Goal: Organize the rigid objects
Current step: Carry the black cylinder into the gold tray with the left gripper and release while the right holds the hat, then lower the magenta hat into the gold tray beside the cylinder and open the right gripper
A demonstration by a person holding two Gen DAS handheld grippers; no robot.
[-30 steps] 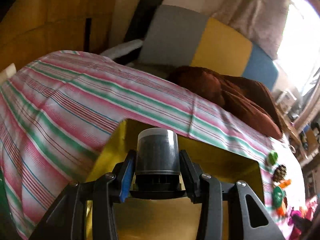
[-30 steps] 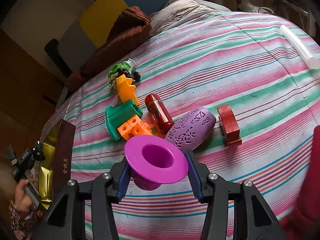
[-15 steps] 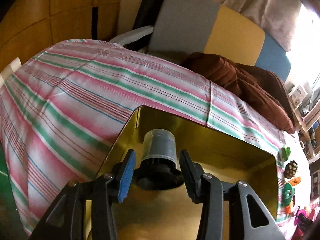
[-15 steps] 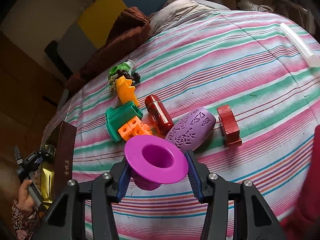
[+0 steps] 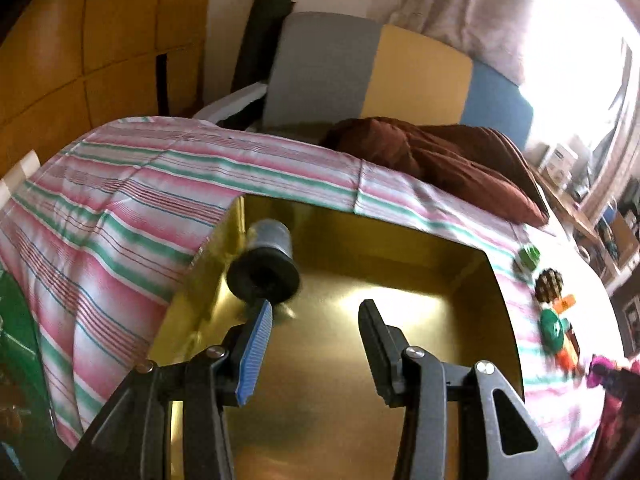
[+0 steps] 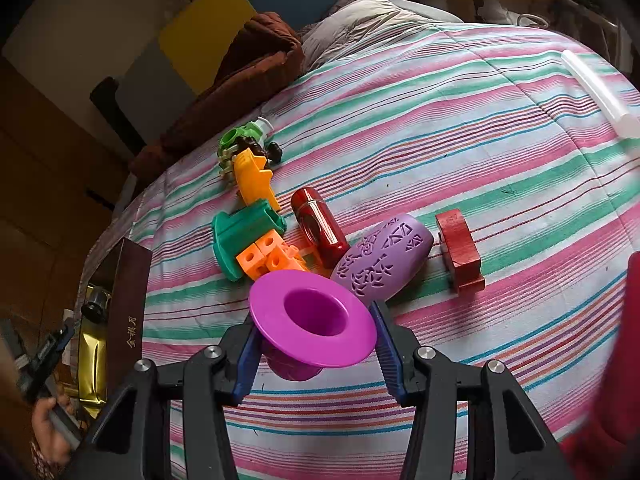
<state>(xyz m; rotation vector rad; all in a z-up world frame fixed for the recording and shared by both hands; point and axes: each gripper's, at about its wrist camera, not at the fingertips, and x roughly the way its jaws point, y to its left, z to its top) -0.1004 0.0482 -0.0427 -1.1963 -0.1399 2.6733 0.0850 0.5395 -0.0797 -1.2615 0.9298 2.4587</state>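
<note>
Left hand-held gripper (image 5: 316, 312) with jaws spread apart, right hand-held gripper (image 6: 314, 332) with jaws clamped together

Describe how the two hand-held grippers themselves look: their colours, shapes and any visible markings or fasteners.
Both look alike. The left gripper and the right gripper are matte black plastic, with angular arms pierced by triangular cut-outs and joined by round silver bolts. Each narrow finger carries a blue ribbed pad on its inner face. No cables or printed markings show. A red sleeve fills the right wrist view's right edge.

We're in a home bedroom: a pink-and-green striped bedspread (image 6: 460, 128) covers the bed, a rumpled brown blanket (image 6: 240, 92) lies at its head, and plastic toys are scattered mid-bed.
</note>
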